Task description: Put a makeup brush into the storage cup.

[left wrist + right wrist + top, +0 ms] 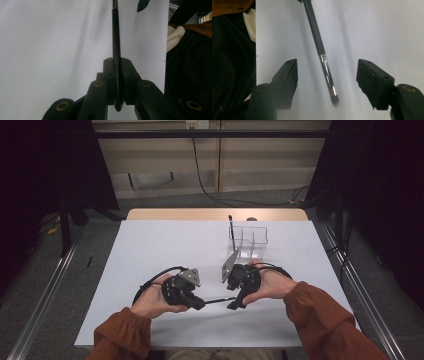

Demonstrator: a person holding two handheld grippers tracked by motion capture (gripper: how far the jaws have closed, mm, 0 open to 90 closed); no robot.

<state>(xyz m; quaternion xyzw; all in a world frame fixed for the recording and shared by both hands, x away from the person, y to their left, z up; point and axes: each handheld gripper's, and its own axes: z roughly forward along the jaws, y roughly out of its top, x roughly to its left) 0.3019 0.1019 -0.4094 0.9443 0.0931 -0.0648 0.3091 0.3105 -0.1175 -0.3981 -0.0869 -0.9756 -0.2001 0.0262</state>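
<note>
Working over my white counter; no labels or writing readable anywhere. Clear divided organizer stands far right, one dark stick upright in it. My left tool is clenched on a slim black brush. My right tool is released, brush tip between its jaws, untouched.

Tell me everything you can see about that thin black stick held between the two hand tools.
The stick looks like a slim makeup brush: a glossy black handle, a silvery metal band and a small dark tip. It lies about level, just above the white table sheet. The left gripper clamps its handle end. The right gripper stands open around the tip, not touching.
</note>
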